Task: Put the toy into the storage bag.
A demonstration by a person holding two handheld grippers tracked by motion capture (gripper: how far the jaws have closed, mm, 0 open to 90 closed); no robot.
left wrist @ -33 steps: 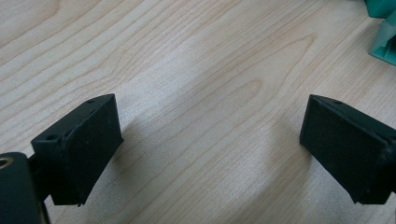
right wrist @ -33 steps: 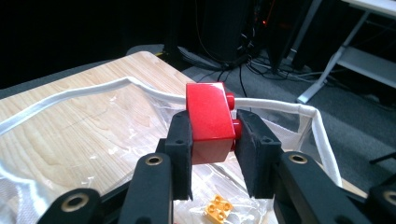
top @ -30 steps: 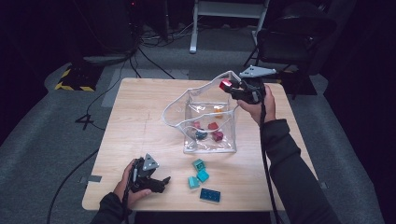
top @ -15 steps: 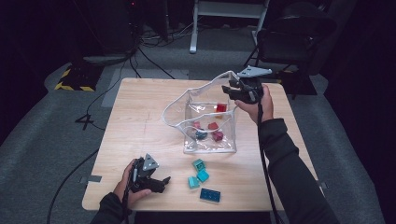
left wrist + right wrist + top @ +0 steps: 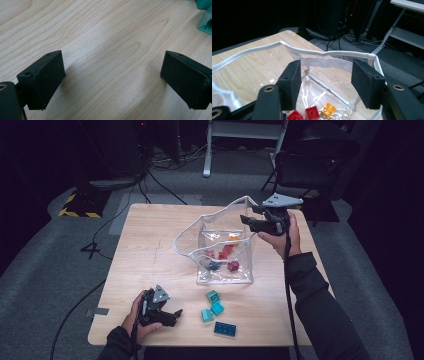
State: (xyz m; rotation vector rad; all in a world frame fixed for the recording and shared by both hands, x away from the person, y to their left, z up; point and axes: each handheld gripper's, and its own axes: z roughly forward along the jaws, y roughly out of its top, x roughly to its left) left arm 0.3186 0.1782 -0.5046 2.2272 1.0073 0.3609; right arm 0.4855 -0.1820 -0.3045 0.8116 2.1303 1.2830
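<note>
bag (image 5: 225, 251): we judge it light, floppy, slick; take the white rim.
bricks (image 5: 214, 309): small, hard, grip flat sides.
right gripper (image 5: 248, 222): fingers just opening, nothing between.
left gripper (image 5: 172, 316): fingers apart on bench (image 5: 150, 265).

The clear plastic bag (image 5: 225, 251) with a white-trimmed rim stood open and upright mid-table; inside sat red (image 5: 224, 253), orange (image 5: 233, 237), teal (image 5: 214, 265) and dark red (image 5: 233, 266) bricks; three teal bricks (image 5: 212, 306) and a blue one (image 5: 225, 329) lay just in front of it.
</note>
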